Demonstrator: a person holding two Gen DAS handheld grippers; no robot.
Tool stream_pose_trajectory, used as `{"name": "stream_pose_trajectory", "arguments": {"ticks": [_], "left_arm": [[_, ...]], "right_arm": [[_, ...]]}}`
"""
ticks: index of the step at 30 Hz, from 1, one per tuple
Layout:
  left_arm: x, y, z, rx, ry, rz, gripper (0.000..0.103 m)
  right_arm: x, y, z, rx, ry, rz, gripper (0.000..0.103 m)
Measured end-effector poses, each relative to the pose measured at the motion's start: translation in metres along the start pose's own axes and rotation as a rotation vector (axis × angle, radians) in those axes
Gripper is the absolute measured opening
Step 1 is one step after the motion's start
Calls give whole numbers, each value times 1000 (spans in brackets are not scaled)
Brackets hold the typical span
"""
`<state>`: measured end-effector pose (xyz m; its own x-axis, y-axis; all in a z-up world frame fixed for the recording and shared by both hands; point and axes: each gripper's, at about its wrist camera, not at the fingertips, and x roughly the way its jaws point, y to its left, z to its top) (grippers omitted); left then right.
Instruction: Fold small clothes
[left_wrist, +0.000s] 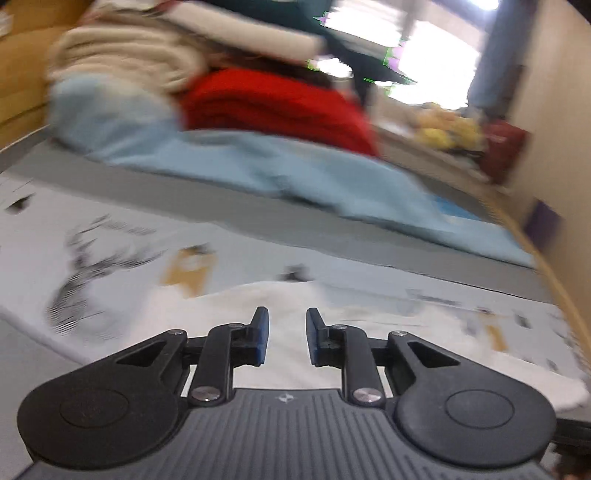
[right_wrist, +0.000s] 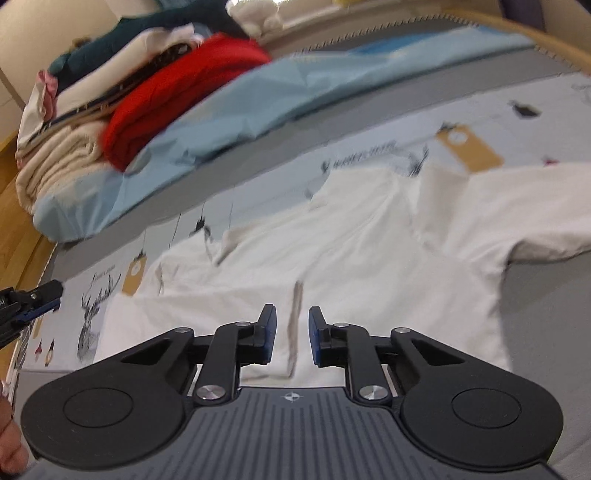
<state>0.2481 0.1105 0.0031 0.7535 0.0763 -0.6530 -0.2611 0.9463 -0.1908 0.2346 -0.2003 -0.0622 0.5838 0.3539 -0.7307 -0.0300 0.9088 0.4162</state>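
From my seat the white shirt (right_wrist: 369, 236) lies flat on the printed cloth (right_wrist: 480, 122), so I see open room above it for either gripper. The grey strip (right_wrist: 332, 122) behind it is bare too. Beyond that the way is blocked: the light blue garment (right_wrist: 258, 96) sprawls across, and the stacked pile (right_wrist: 129, 85) with the red piece (right_wrist: 177, 92) rises at the far left.

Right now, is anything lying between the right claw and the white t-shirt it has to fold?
Nothing visible. The right claw hangs open directly over the white t-shirt, with only bare cloth below its pads. The pile of clothes sits well behind the shirt, and the left claw is off at the shirt's far edge.
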Motion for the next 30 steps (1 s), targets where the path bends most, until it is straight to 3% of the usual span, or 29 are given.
{"name": "stream_pose_trajectory", "arguments": {"ticks": [1,3,9,13,15,18,22,24,27,30], "left_arm": [[9,12,0,-33,53,57,24],[20,32,4,-94,84,101,24],[42,61,17,-57,69,171,24],[44,87,28,-108,97,180,29],[41,96,32,-136,100,186,29],[38,103,35,-149,94,195,29],[37,109,36,-161,86,203,29],[35,110,37,-164,81,202,29],[39,108,35,-143,90,188,29],[48,102,30,-141,120,170,29]], "right_arm": [[9,1,-2,7,26,2,21],[25,5,-5,16,51,-4,21],[73,16,-13,-6,114,-64,29],[82,25,-19,-62,114,-92,27],[76,32,-17,-95,59,-93,0],[54,41,-5,-122,-42,-25,1],[-12,37,29,-105,-309,93,0],[-21,16,41,-109,-356,-25,0],[3,-48,46,44,-215,-217,0],[4,-67,47,49,-217,-236,0]]}}
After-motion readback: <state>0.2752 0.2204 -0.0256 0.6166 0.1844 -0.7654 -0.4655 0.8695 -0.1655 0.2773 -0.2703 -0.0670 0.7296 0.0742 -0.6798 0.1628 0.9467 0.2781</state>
